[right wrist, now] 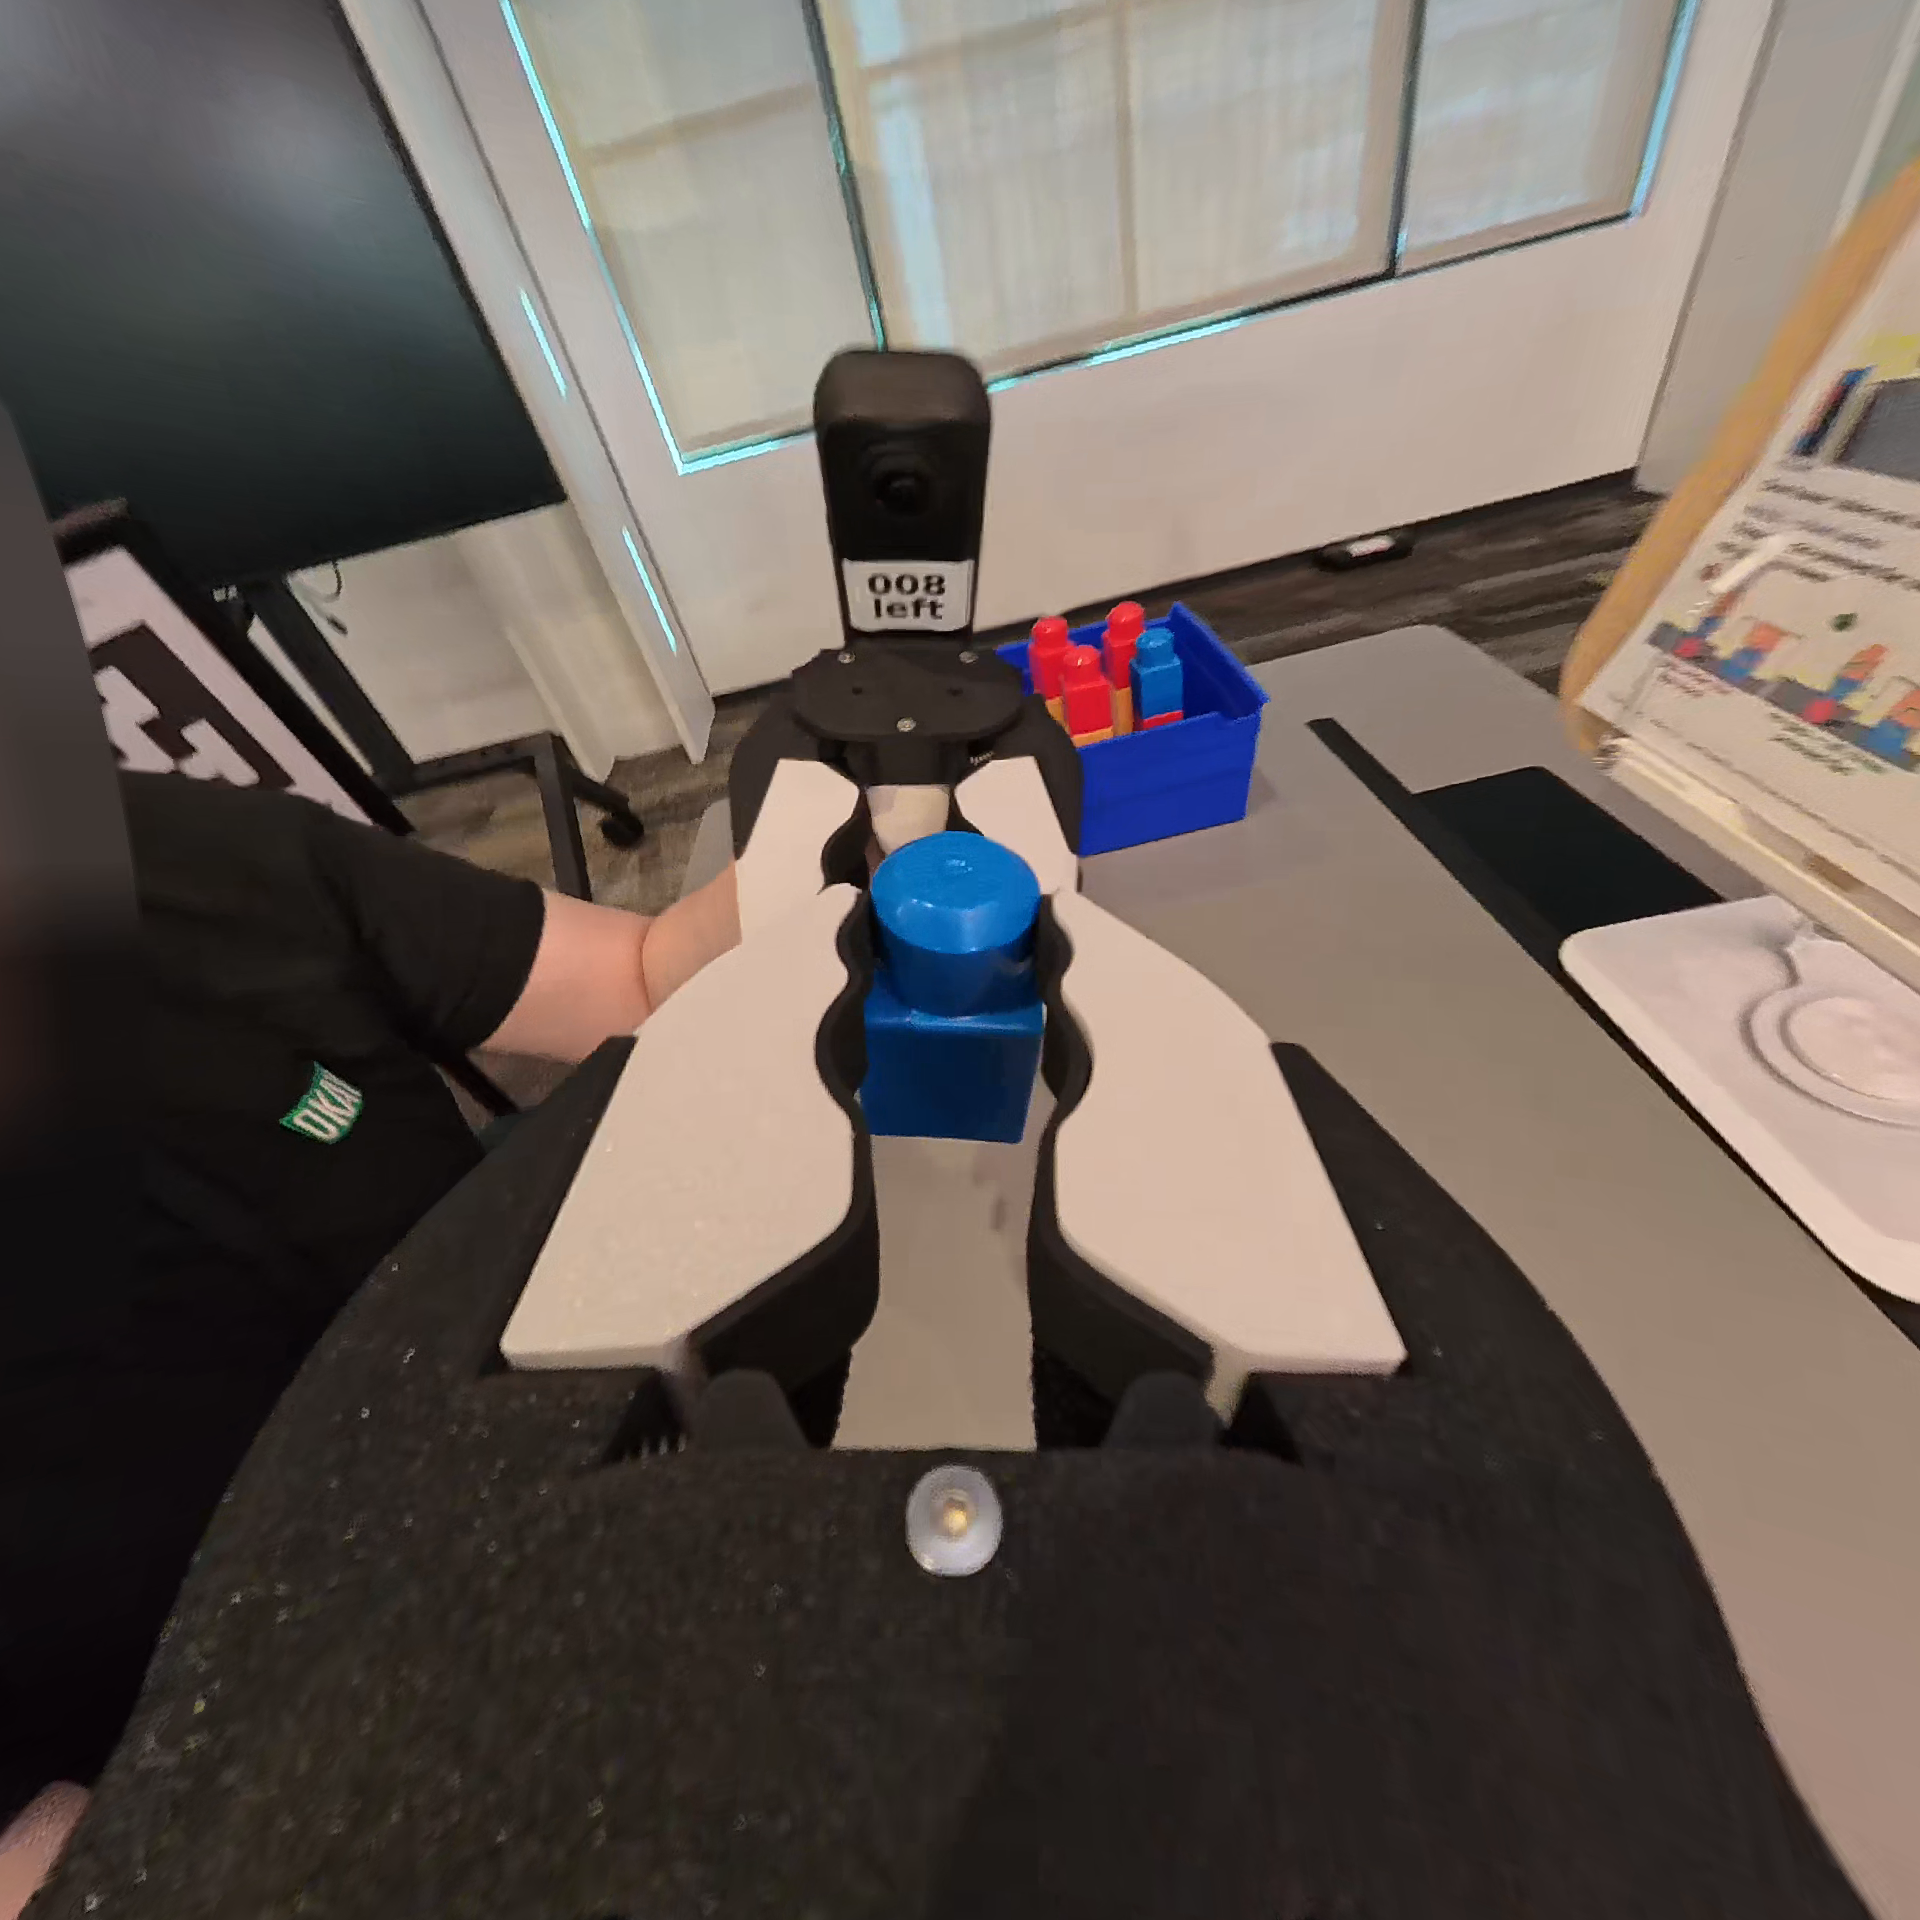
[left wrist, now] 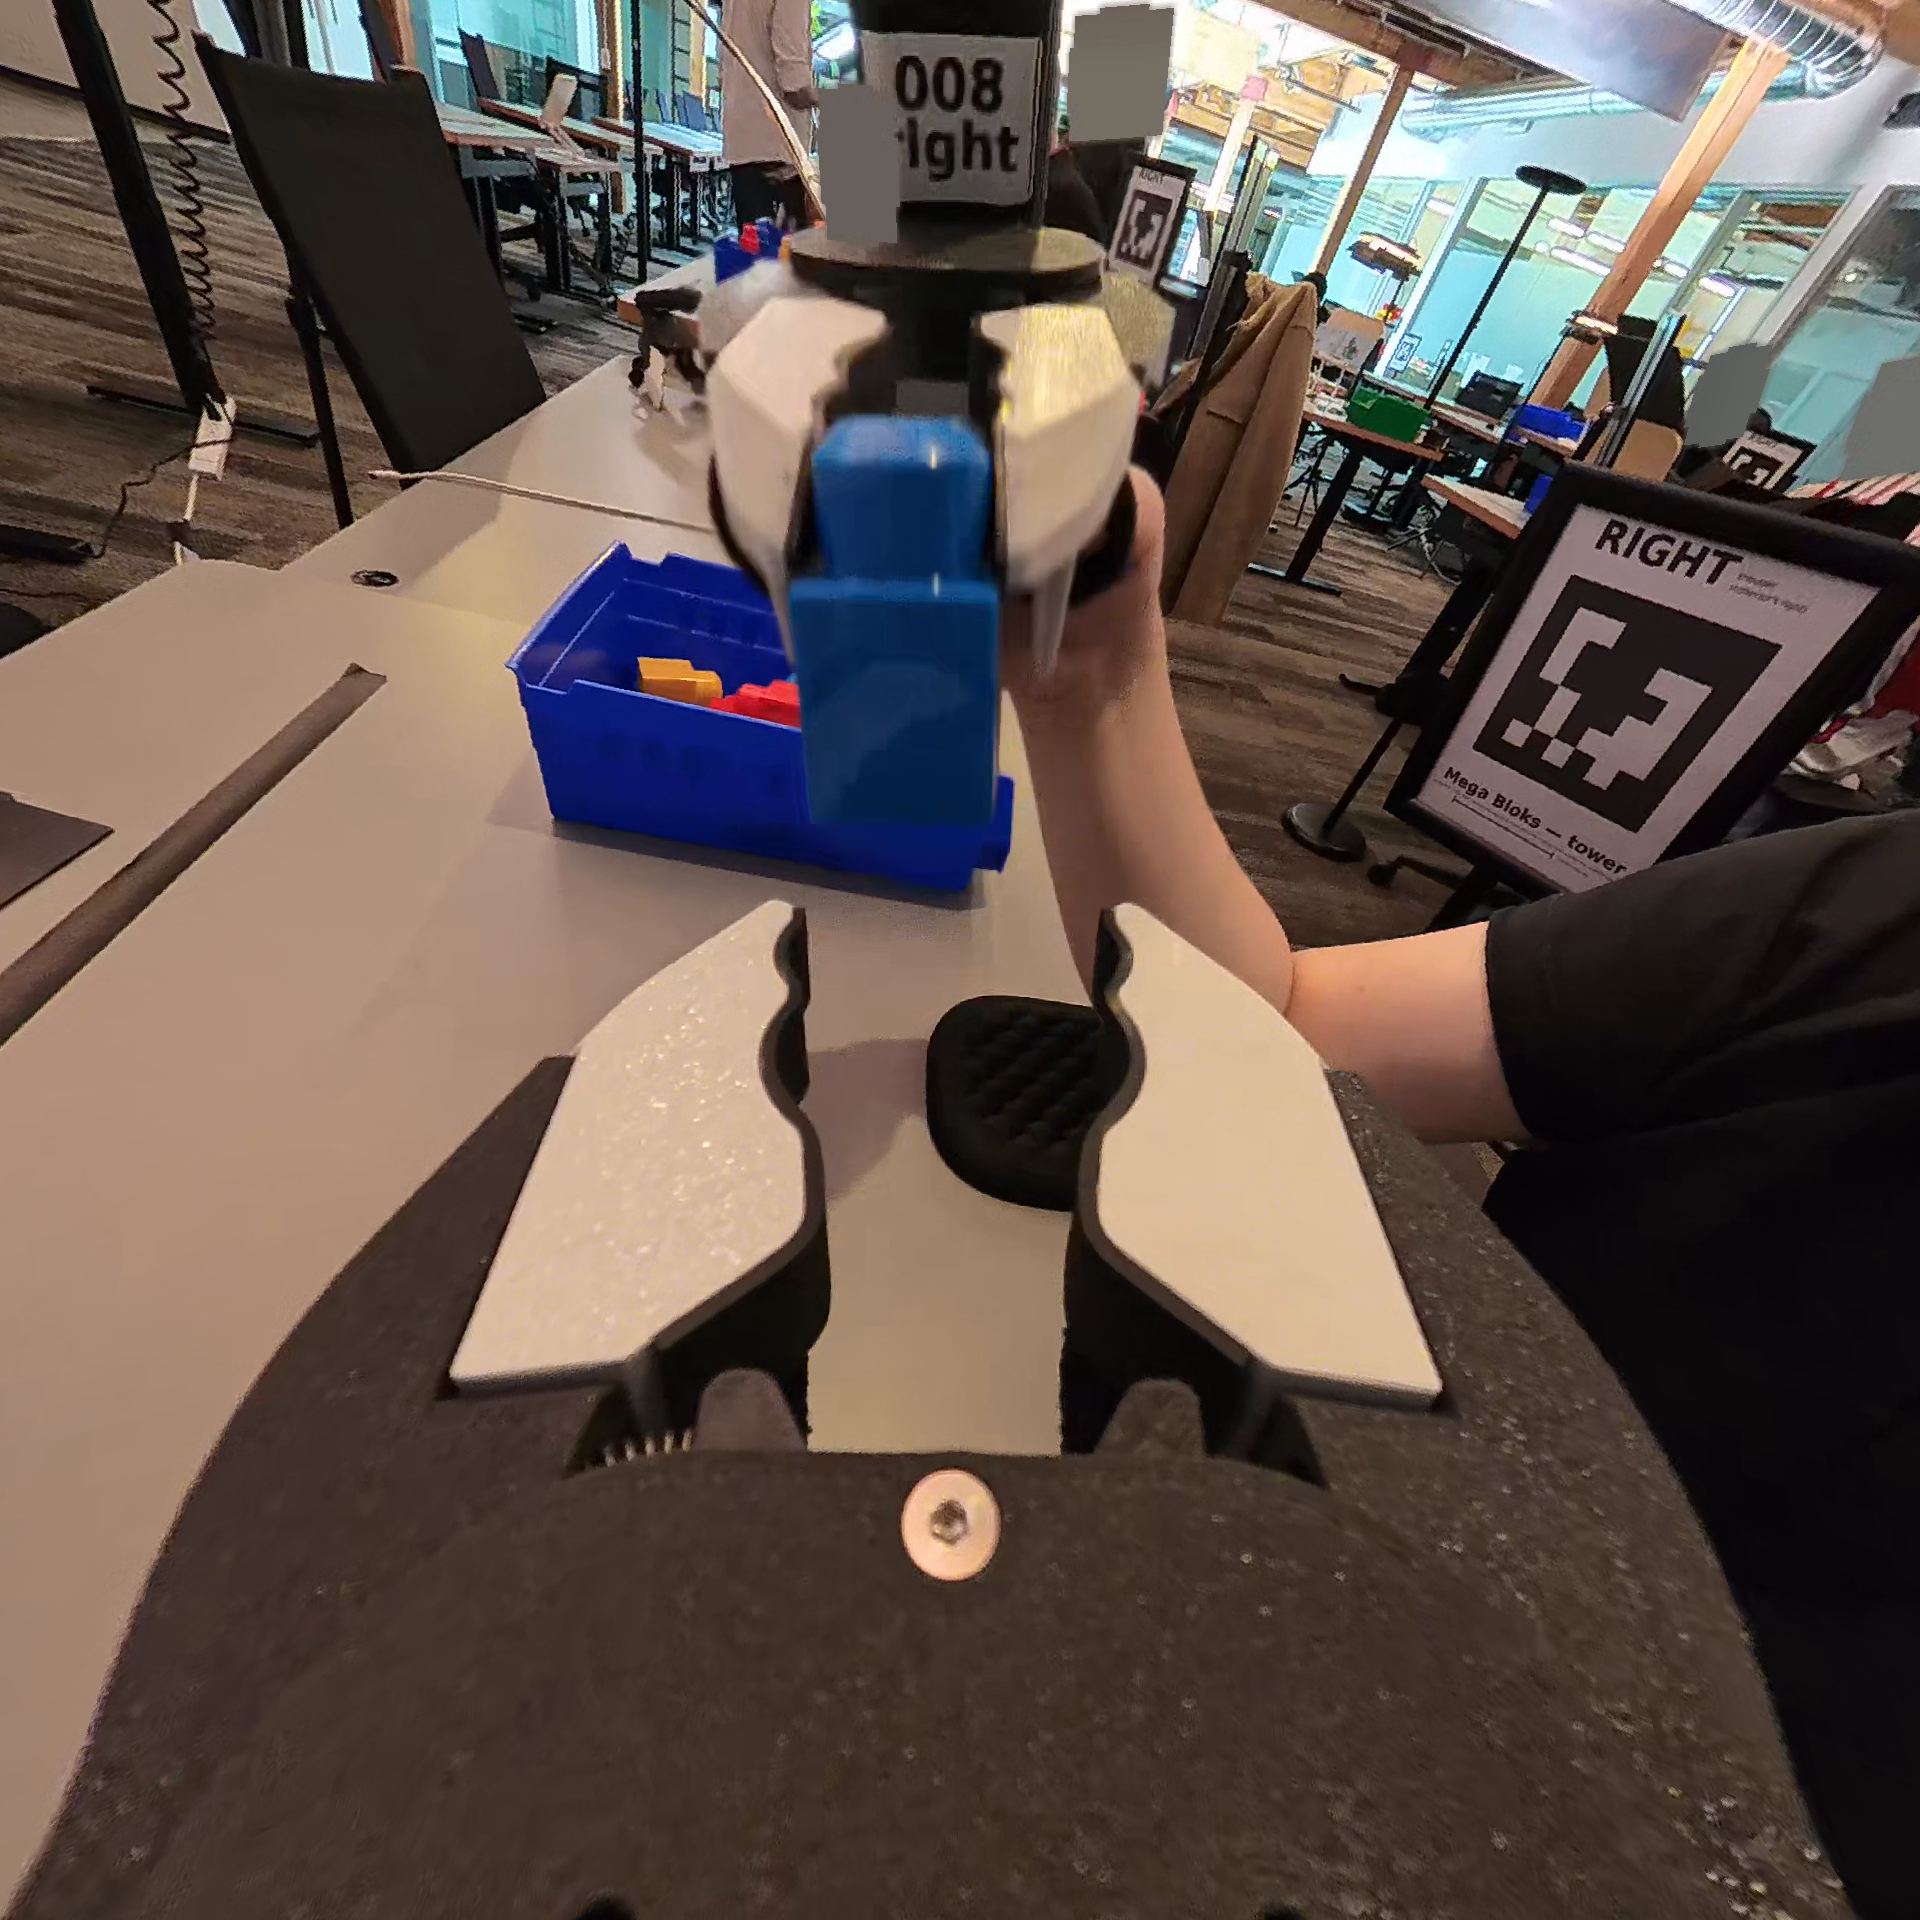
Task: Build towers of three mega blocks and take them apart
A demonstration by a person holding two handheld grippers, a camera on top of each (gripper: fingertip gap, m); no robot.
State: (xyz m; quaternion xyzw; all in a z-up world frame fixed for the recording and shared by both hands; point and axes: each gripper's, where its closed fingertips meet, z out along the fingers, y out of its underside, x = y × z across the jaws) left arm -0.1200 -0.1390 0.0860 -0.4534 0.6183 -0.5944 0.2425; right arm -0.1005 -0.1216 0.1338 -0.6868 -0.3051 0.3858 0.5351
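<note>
My right gripper point(right wrist: 948, 904) is shut on a blue mega block point(right wrist: 951, 1049), stud up, and holds it above the grey table point(right wrist: 1351, 1039). The left wrist view shows this gripper point(left wrist: 904, 582) head-on, with the blue block point(left wrist: 894, 707) hanging between its fingers. My left gripper point(left wrist: 951, 956) is open and empty, low over the table point(left wrist: 312, 987), just in front of and below the block. In the right wrist view the left gripper point(right wrist: 925, 831) sits just beyond the block, facing it.
A blue bin point(left wrist: 665, 769) behind the block holds loose yellow and red blocks. Another blue bin point(right wrist: 1174, 769) holds several upright towers. A black textured pad point(left wrist: 1018, 1101) lies on the table. An instruction board on a white base point(right wrist: 1766, 1049) stands right. A marker sign point(left wrist: 1631, 686) stands off the table. Left tips to right tips: about 6 cm.
</note>
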